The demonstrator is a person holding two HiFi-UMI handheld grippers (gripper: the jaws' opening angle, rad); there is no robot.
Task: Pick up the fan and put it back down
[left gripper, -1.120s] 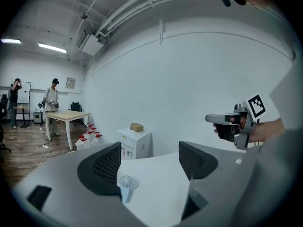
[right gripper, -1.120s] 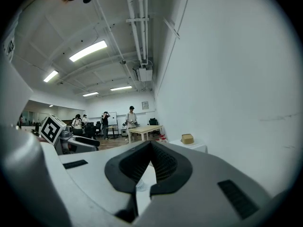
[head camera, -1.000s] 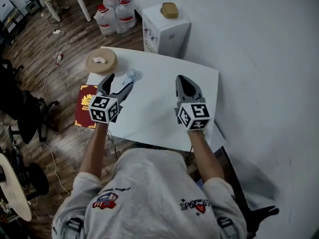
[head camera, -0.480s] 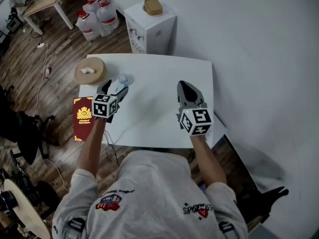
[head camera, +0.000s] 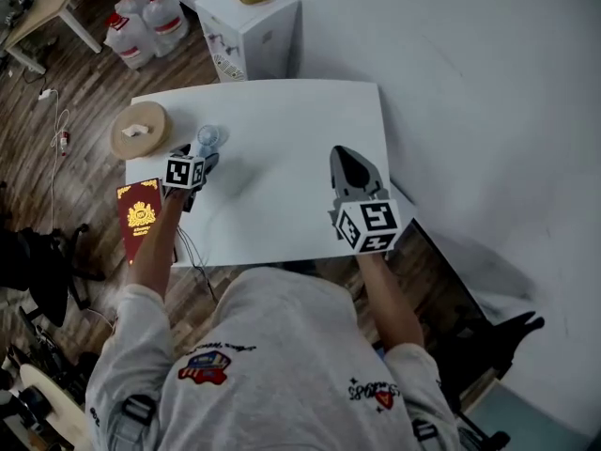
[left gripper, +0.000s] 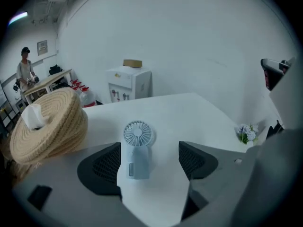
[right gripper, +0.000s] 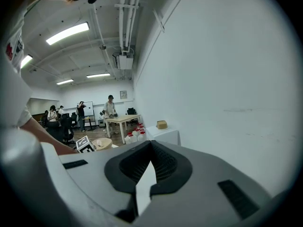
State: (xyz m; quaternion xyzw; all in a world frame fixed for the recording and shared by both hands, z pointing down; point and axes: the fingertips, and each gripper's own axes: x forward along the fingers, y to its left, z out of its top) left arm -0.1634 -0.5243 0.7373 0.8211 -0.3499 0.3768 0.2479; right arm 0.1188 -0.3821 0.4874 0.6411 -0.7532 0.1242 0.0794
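Observation:
A small pale-blue hand fan (left gripper: 137, 150) stands upright on the white table (head camera: 291, 130), near its left far corner; it also shows as the fan (head camera: 208, 139) in the head view. My left gripper (left gripper: 149, 162) is open, with the fan's body between its two jaws and closer to the left pad. No pad visibly touches it. In the head view the left gripper (head camera: 201, 158) reaches right up to the fan. My right gripper (head camera: 344, 161) is shut and empty over the table's right half; its jaws meet in the right gripper view (right gripper: 150, 148).
A round woven basket (head camera: 139, 130) with a white item on top sits just left of the fan, also seen as the basket (left gripper: 45, 124). A red booklet (head camera: 141, 216) lies at the table's left side. Beyond the table stand a white cabinet (head camera: 249, 26) and water jugs (head camera: 141, 22).
My left gripper has moved forward to the fan, so the fan now stands between its open jaws. The right gripper has stayed shut in much the same place.

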